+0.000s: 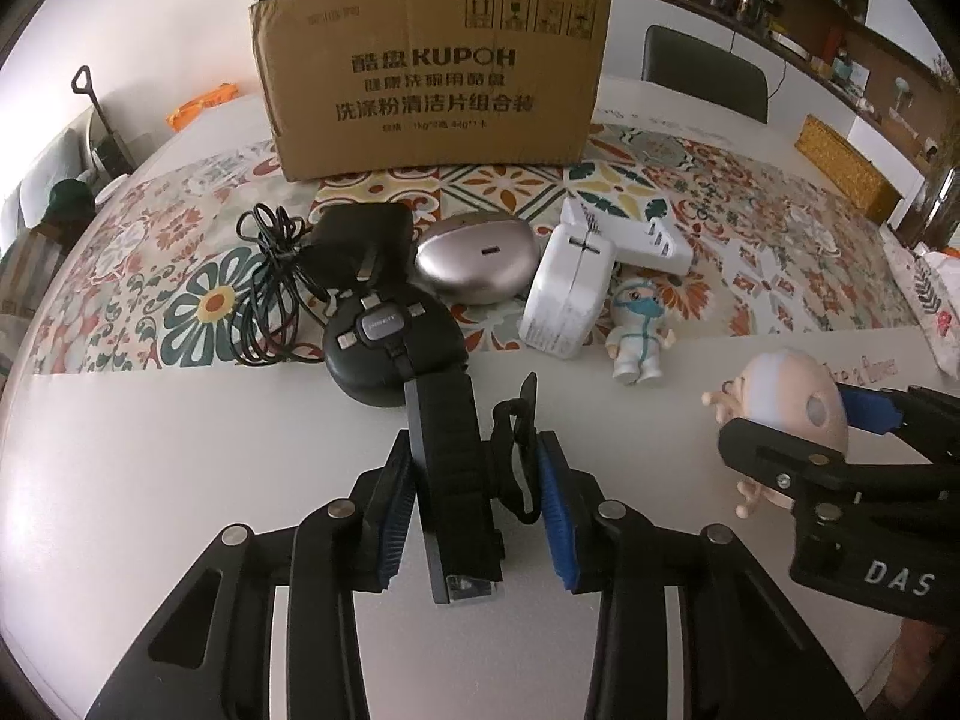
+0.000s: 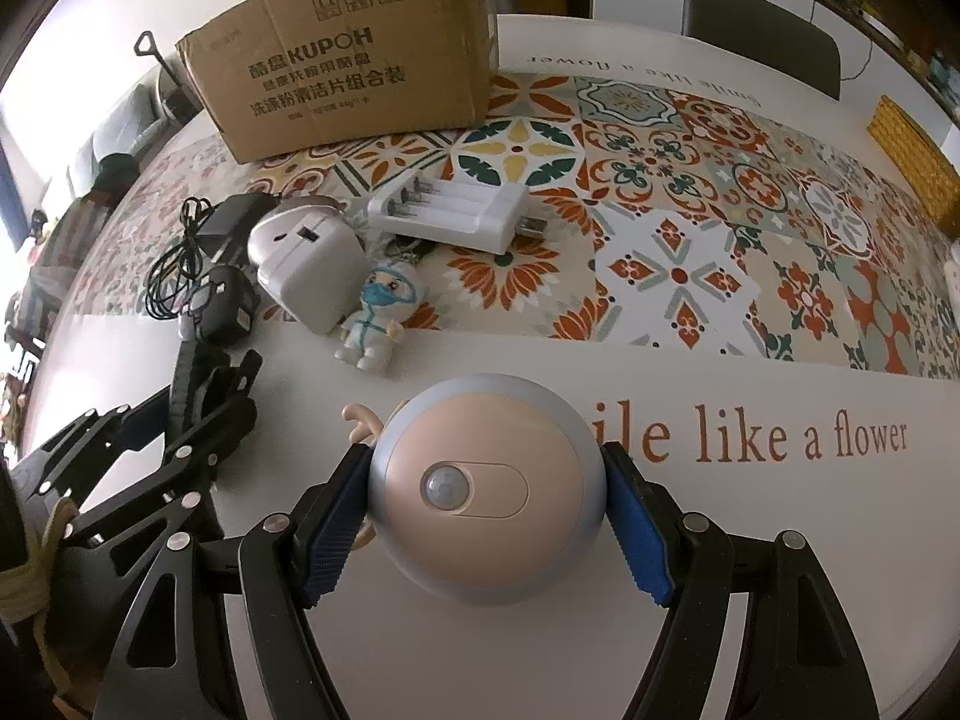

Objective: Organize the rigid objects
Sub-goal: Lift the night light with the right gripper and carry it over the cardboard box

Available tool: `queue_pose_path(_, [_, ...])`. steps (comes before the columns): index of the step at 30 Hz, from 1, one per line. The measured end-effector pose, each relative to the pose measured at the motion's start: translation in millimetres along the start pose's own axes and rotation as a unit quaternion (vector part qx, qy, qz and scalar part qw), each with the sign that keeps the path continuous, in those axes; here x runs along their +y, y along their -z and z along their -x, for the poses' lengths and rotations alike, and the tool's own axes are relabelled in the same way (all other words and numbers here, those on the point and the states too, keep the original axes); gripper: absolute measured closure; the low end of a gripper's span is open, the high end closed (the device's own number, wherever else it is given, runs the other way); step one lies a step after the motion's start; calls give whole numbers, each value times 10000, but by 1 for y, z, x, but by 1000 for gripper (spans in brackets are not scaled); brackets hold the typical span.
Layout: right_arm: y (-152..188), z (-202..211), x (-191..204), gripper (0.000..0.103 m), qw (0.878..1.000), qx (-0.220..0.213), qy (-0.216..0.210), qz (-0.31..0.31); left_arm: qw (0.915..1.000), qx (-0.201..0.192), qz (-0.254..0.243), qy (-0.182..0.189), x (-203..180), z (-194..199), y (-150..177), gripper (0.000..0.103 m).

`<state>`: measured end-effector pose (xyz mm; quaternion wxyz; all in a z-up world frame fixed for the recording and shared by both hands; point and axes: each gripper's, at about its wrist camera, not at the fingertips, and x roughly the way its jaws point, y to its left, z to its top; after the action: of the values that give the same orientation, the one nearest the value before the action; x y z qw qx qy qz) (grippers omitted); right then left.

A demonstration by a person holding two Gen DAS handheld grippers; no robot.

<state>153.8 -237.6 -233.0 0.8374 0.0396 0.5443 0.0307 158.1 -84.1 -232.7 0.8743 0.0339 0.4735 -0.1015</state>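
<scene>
Left wrist view: left gripper [image 1: 477,516] clamped on a black strap-like bar [image 1: 447,468] that leads from a round black device [image 1: 390,348]. Only here: silver oval case [image 1: 474,264] and black adapter with coiled cable [image 1: 270,294].

Right wrist view: right gripper [image 2: 486,525] grasping a round pink night light [image 2: 483,492] by its sides. Battery charger [image 2: 456,213], white plug [image 2: 306,270], masked figurine [image 2: 375,318] and cardboard box [image 2: 348,84] stand behind it. White tablecloth [image 2: 780,540] with tile pattern and lettering; chair [image 2: 762,30] beyond.

Bare table [image 2: 780,540] lies open right of the clutter; cardboard box [image 2: 354,60] blocks behind.
</scene>
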Motion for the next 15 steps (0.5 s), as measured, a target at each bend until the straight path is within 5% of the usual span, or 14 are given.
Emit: queue_pose_path(15, [-20,33,17,29,9991,-428,-42,6,9983,-583,33,45,16,50,-31,65])
